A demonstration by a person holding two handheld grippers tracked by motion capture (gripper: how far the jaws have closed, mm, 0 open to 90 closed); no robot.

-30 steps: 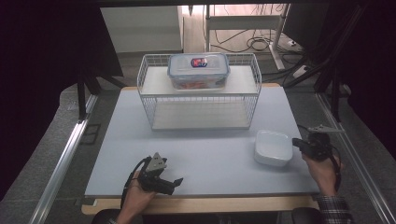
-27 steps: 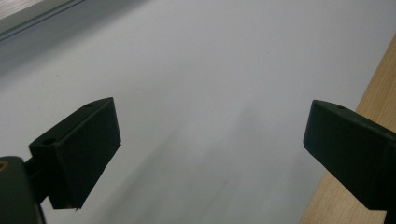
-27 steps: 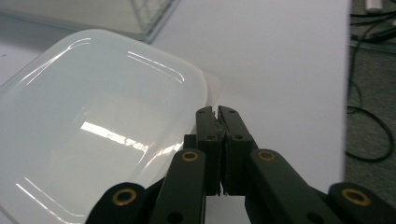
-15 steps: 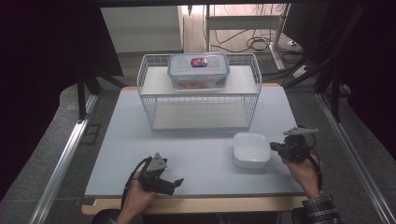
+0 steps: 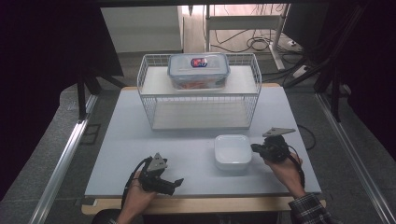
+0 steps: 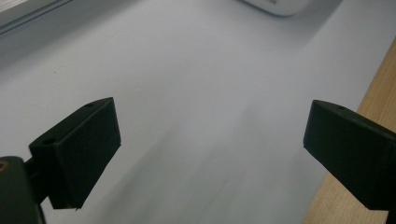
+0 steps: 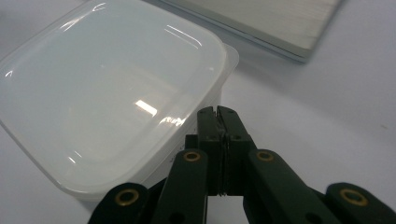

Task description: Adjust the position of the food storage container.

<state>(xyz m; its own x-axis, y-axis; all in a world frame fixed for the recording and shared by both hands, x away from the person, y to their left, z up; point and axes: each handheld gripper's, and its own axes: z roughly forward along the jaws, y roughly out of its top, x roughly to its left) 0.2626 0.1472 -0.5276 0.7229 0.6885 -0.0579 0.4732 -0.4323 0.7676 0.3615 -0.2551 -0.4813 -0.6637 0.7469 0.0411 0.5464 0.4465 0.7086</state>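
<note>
1. White lidded container (image 5: 232, 151) lies on the table (image 5: 140, 140) in front of the wire rack (image 5: 201, 93), a little right of the rack's middle.
2. Right gripper (image 5: 254, 148) is clenched, its jaws pressed together with nothing between them, tips against the container's right side wall.
3. Left gripper (image 5: 177, 183), well left of the rack's front near the table's edge, is released, jaws spread wide over bare tabletop.

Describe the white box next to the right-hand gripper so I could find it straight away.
Start at the wire rack at the back of the pale table. In front of its right end sits the white box, low, square with rounded corners, with the shut right gripper at its side. Unlike the clear container on the rack, it is milky white and unlabelled.
</note>
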